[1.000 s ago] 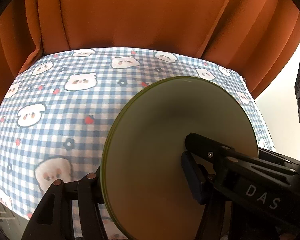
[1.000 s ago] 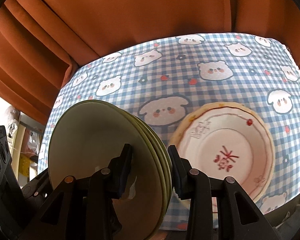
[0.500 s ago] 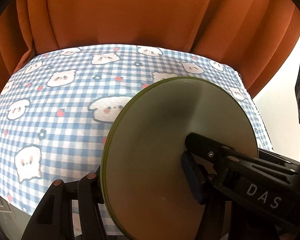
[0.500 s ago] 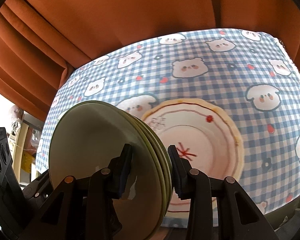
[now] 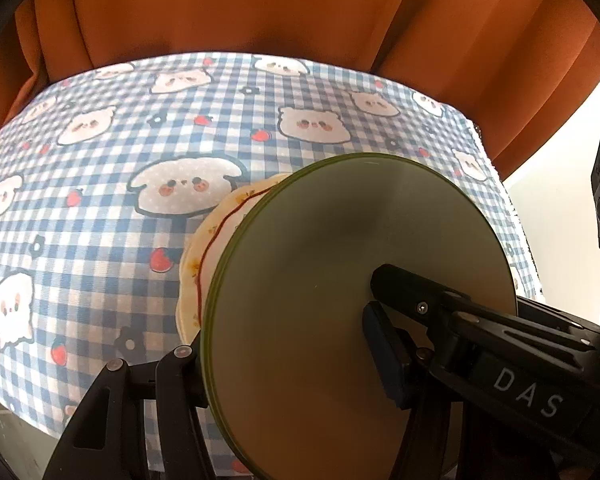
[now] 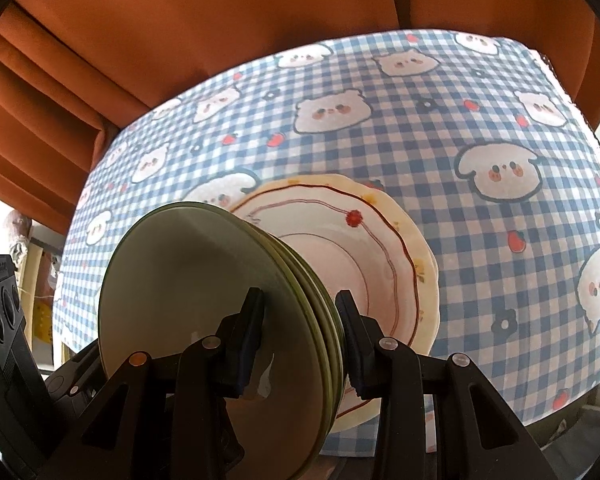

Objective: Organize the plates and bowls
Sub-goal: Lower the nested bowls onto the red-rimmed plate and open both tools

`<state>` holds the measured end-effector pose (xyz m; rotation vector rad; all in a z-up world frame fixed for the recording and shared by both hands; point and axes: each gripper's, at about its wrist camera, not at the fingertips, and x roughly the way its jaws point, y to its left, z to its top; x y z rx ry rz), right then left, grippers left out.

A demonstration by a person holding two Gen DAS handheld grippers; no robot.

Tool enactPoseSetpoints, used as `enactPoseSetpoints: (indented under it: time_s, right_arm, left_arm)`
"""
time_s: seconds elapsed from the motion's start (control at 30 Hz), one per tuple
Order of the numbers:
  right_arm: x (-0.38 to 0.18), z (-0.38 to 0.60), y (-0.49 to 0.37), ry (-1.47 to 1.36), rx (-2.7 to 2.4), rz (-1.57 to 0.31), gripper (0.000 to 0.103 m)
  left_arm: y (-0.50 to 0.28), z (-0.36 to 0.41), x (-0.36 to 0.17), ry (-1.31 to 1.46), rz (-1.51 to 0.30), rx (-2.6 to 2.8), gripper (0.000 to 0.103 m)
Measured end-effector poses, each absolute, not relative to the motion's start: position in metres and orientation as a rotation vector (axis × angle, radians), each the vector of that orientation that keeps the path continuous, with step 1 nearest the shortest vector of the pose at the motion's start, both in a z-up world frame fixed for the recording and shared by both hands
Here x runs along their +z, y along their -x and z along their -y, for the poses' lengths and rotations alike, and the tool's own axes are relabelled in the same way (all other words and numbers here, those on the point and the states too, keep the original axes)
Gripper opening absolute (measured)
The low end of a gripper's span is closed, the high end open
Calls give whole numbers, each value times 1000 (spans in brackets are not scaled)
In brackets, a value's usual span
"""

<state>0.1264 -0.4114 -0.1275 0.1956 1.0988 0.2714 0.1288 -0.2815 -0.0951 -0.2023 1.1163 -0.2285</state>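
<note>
A stack of green plates (image 6: 204,300) is held on edge, clamped from opposite sides by both tools. The right tool (image 6: 300,336) is closed on the stack's near rim, one finger pressed against the broad pale-green face and the other against the stacked rims on the far side; several plate edges can be counted between its fingers. The left tool (image 5: 284,356) is likewise closed on the same stack (image 5: 340,280), its right finger laid well in across the plate face and its left finger hidden behind the rim. In the left wrist view the other tool's black body, lettered "DAS", is seen reaching in from the right.

Just beyond the stack, ahead of both tools, a cream plate with red line decoration (image 6: 380,256) lies flat on the bench (image 6: 460,128), which is covered by a blue checked cloth printed with animal faces and strawberries. In the left wrist view only the left edge of this cream plate (image 5: 204,248) shows past the green stack. Whether the stack touches the cream plate cannot be told. An orange curtain (image 5: 260,12) hangs behind the bench.
</note>
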Motion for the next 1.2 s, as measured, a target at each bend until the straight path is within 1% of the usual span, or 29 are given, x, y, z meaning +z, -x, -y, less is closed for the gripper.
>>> enactPoseSetpoints:
  time_s: [0.4, 0.77, 0.9, 1.1, 1.17, 1.2]
  right_arm:
    - [-135, 417, -156, -197, 231, -1118, 40]
    - [-137, 426, -157, -170, 312, -1086, 40]
    - [-138, 430, -151, -164, 332, -1072, 40]
    - [-137, 430, -149, -150, 349, -1041, 41]
    - [-135, 430, -147, -151, 348, -1035, 41]
    - [-134, 431, -146, -154, 346, -1032, 41]
  left_arm:
    - [-156, 292, -100, 154, -1137, -251, 60]
    - [-145, 302, -97, 144, -1104, -161, 62]
    - [-140, 308, -97, 108, -1080, -101, 68]
    - [-136, 312, -91, 55, -1051, -44, 69]
    - [-134, 310, -88, 45, -1043, -41, 71]
    - [-132, 309, -87, 45, -1037, -38, 74]
